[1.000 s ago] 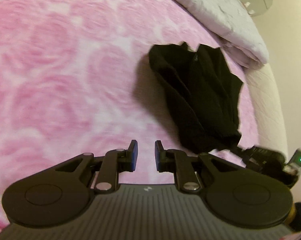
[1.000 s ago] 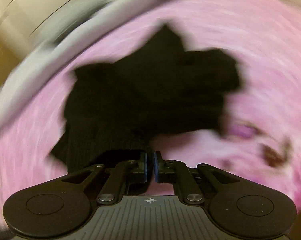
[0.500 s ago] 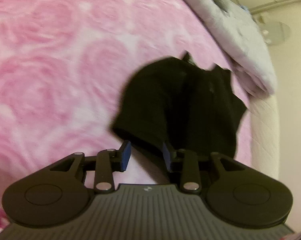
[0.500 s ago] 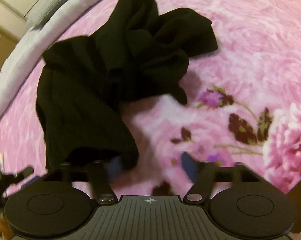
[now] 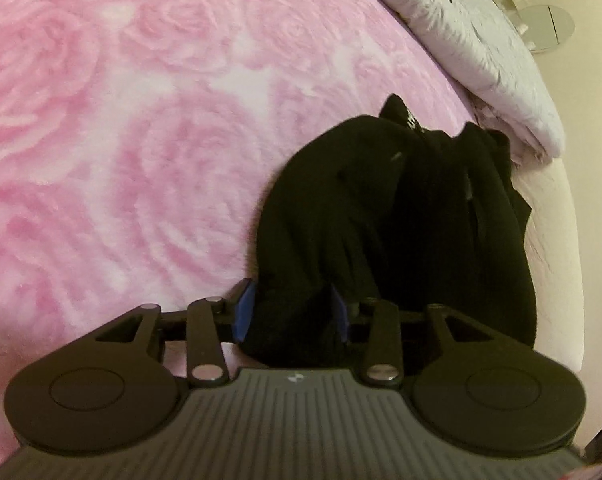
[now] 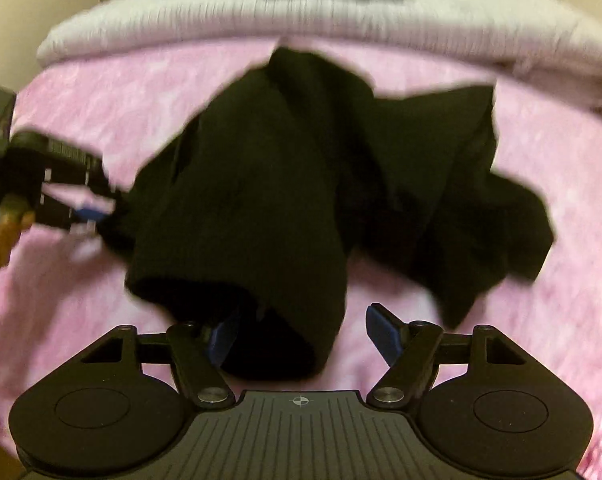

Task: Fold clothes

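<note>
Since a second ago, both grippers have closed in on the black garment, and each one's jaws have just been opening, then easing slightly narrower.

Left wrist view: the left gripper (image 5: 291, 312) sits at 6 o'clock, its blue-padded fingers (image 5: 243, 312) moderately apart with a bunched corner of the black garment (image 5: 401, 216) between them. Whether the pads press the cloth cannot be told. The garment lies crumpled from centre toward 3 o'clock on a pink blanket (image 5: 121, 140) with a plush raised rose pattern. A pale quilt (image 5: 481, 40) runs along the edge at 1 o'clock.

Right wrist view, somewhat blurred: the right gripper (image 6: 301, 334) at 6 o'clock stands wide. A hanging fold of the garment lies against its left pad, while the right pad is clear of the cloth, so nothing is gripped. The left gripper appears at 9 o'clock, at the garment's edge.

The garment looks like a soft, limp, light, finely ribbed knit; it will probably sag and bunch. Taking a hem or corner in each gripper, well apart, should spread it.
</note>
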